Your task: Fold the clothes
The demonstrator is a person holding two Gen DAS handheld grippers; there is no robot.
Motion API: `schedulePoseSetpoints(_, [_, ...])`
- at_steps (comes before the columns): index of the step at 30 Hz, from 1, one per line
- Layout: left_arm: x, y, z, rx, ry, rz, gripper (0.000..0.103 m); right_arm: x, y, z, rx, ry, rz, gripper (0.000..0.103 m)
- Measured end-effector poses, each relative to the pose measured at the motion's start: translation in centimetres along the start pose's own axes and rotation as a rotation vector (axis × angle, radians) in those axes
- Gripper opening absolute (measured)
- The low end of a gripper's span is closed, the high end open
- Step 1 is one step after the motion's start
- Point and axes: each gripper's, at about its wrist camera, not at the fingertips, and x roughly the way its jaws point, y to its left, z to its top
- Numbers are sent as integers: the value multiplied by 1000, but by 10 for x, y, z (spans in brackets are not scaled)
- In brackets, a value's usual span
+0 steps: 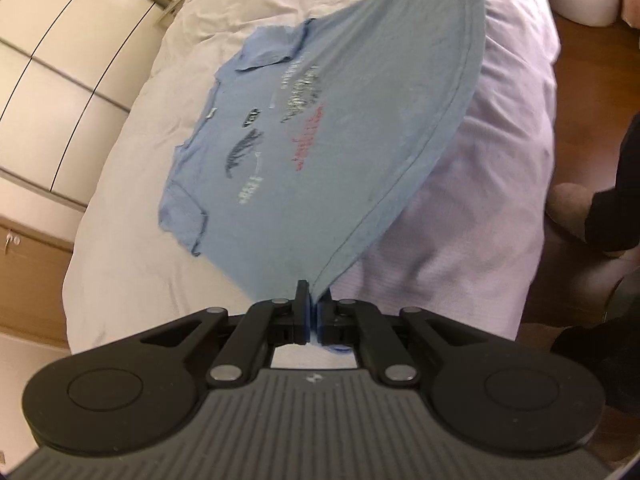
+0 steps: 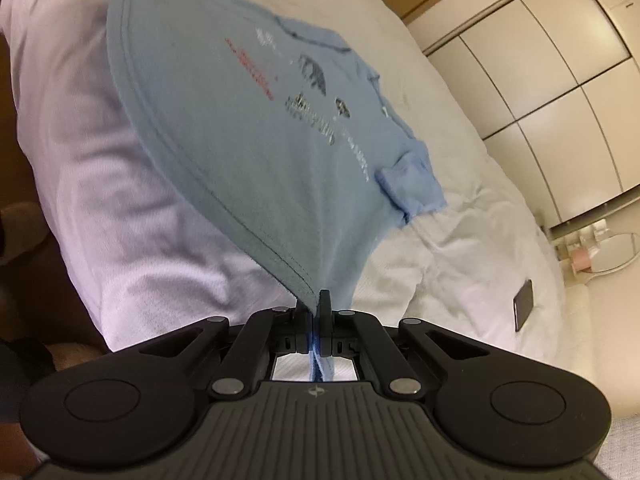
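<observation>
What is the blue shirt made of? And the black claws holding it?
The blue shirt looks like soft, matte cotton knit: it drapes and has a stitched hem. The left claw and right claw look like matte black plastic with metal pins.

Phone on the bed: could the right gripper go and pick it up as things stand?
Probably not yet: the right gripper is shut on the shirt hem. The phone lies unobstructed on the bed.

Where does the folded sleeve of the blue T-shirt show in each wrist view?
Left wrist: the folded sleeve lies upper centre-left, at the far end of the blue T-shirt.
Right wrist: the same sleeve lies right of centre, at the shirt's near right edge.
Shared landmark: the red print on the shirt.
</observation>
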Motion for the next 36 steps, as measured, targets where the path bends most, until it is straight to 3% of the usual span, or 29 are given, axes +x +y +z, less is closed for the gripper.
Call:
schedulePoseSetpoints(3, [9, 32, 17, -55, 35, 7, 1, -1, -30, 7, 35, -20, 27, 0])
schedulePoseSetpoints(10, [68, 129, 59, -149, 82, -56, 1, 41, -122, 42, 26, -55, 151, 0])
schedulePoseSetpoints(14, [133, 176, 66, -192, 100, -174, 2, 97, -174, 74, 81, 16, 247, 0])
schedulePoseSetpoints(21, [240, 204, 59, -204, 88, -306, 3, 211, -218, 101, 262, 190, 373, 0])
schedulePoseSetpoints(23, [258, 208, 55, -210, 78, -332, 6, 236, -216, 100, 297, 228, 395, 0])
schedulePoseSetpoints(26, [271, 216, 46, -250, 65, -348, 21, 261, -210, 97, 310, 268, 407, 0])
schedulePoseSetpoints(28, [274, 226, 37, -331, 53, -369, 26, 270, -210, 94, 342, 285, 395, 19])
schedulePoseSetpoints(31, [272, 242, 20, -500, 45, -391, 32, 277, -219, 81, 461, 315, 394, 23])
schedulePoseSetpoints(36, [262, 254, 3, -683, 51, -393, 33, 269, -236, 57, 657, 330, 389, 31])
